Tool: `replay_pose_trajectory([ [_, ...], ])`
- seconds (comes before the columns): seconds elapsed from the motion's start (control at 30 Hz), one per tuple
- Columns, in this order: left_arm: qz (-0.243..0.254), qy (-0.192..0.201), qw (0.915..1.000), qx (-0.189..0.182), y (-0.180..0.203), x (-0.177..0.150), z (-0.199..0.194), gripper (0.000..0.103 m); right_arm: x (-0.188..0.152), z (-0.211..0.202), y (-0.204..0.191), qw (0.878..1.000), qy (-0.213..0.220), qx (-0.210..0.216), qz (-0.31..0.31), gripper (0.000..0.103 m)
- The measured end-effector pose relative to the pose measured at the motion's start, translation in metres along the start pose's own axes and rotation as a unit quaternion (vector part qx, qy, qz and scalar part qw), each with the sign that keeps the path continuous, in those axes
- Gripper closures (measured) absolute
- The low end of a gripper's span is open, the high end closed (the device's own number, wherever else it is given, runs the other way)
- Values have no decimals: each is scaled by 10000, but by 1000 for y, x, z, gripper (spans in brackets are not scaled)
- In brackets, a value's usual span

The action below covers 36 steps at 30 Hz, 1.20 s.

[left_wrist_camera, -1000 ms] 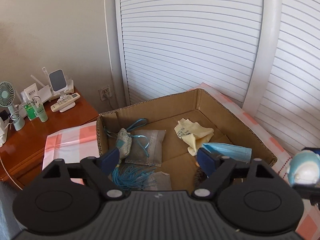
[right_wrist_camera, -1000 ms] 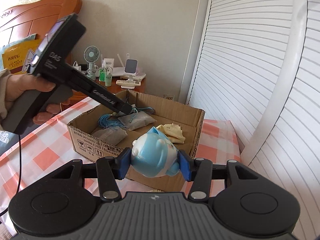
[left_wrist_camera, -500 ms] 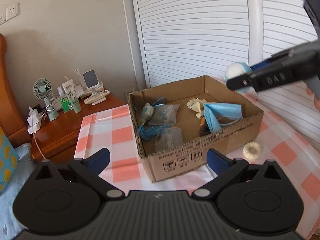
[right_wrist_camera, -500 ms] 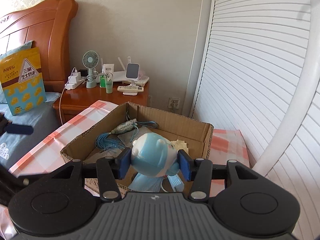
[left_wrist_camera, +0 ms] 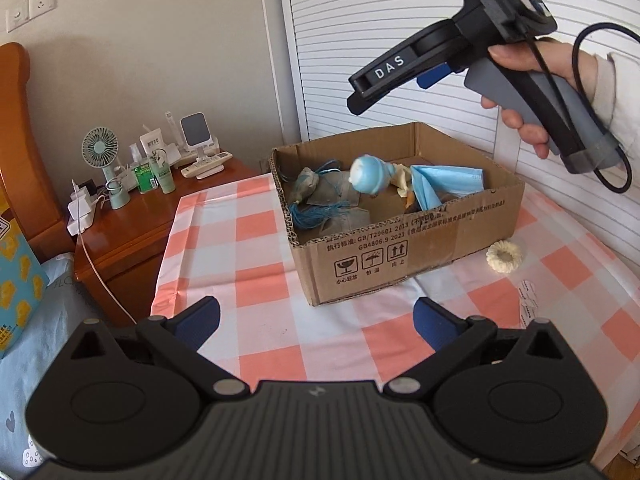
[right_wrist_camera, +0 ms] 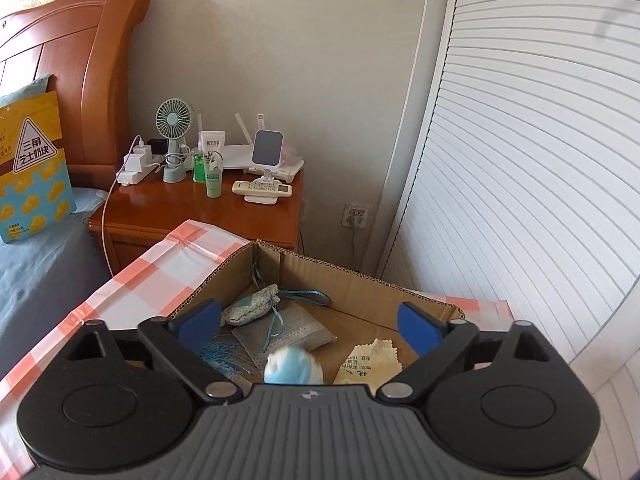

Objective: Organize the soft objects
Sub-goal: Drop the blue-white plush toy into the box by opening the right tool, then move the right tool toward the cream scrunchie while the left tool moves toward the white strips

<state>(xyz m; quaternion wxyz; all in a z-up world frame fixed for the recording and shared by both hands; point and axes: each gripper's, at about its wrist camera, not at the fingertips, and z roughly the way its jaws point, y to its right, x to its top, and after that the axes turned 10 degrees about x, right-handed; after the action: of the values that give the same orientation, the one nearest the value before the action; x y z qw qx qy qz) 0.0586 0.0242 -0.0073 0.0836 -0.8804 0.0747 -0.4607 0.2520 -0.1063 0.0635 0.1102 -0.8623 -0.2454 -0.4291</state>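
Cardboard box (left_wrist_camera: pixel 404 248) on checked table (left_wrist_camera: pixel 256 280) as ref. R gripper (right_wrist_camera: pixel 310 326) above box, jaws opening, nothing pressed between them — blue plush toy (left_wrist_camera: pixel 368 174) inside box, near centre, w/ sachets (left_wrist_camera: pixel 340 196) & blue face mask (left_wrist_camera: pixel 444 184). L gripper (left_wrist_camera: pixel 316 318) in front of box, jaws wide, empty. White scrunchie (left_wrist_camera: pixel 505 257) beside box, on table.
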Motion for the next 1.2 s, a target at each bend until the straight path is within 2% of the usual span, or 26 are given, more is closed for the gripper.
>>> replay_pose_trajectory([
  [0.4, -113, 46, 9999, -75, 1, 0, -15, 1, -37, -53, -13, 9999, 24, -61, 119, 0],
  [0.6, -41, 56, 9999, -154, 8, -1, -20, 1, -69, -79, -13, 9992, 45, -151, 371, 0],
  [0.97, 280, -122, 9962, -821, 41, -1, -3, 1, -138, -110, -16, 9952, -152, -663, 699, 0],
  [1.2, 584, -486, 9898, -1204, 78, -7, 21, 1, -171, -123, -10, 9906, -268, -792, 1080, 0],
])
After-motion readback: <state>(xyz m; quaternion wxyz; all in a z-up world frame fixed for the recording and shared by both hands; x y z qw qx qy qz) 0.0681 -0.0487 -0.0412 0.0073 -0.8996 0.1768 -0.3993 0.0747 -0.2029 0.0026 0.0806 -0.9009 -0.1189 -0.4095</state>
